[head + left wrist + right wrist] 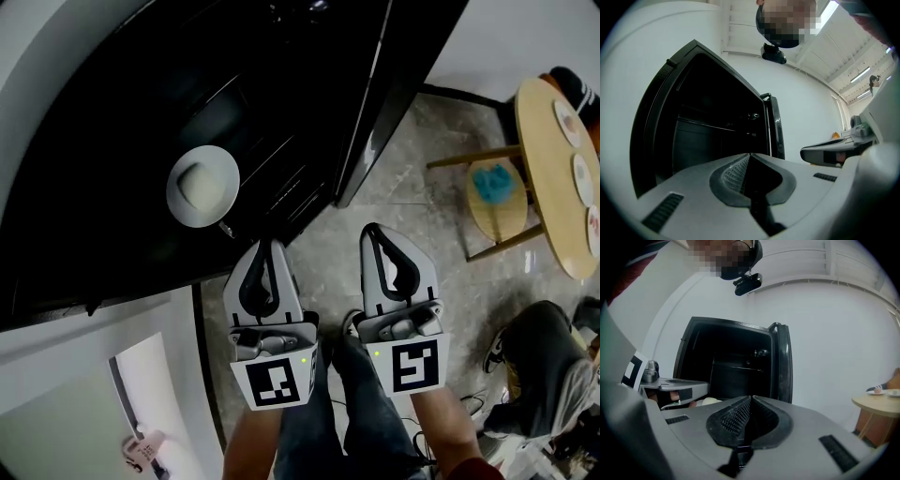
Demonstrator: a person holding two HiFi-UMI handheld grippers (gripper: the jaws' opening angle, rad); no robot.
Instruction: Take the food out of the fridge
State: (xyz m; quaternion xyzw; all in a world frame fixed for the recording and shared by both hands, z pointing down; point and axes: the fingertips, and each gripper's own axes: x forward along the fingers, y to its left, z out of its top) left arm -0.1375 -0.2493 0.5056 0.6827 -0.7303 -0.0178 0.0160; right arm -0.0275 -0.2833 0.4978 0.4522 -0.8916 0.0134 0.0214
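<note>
Currently, item by item.

Fridge (122, 122): black, interior dark, its door (394, 84) swung wide so the shelves are within reach.

Plate (178, 199): pale and round, resting on a shelf inside the fridge near the front edge.

Food (200, 185): a pale rounded lump in the middle of the plate. Its kind cannot be told, and it is not yet taken out.

Left gripper (266, 246): jaws closed together with nothing between them, tip aimed at the opening just below the plate.

Right gripper (373, 230): jaws likewise pressed shut and empty, beside the door's lower edge.

Both seem held ready in front of the fridge. The jaws would need to part before either could take the plate's rim.

Round wooden tabletop (544, 187): well apart at the right, carrying small dishes. It is a likely place to set the food down.
</note>
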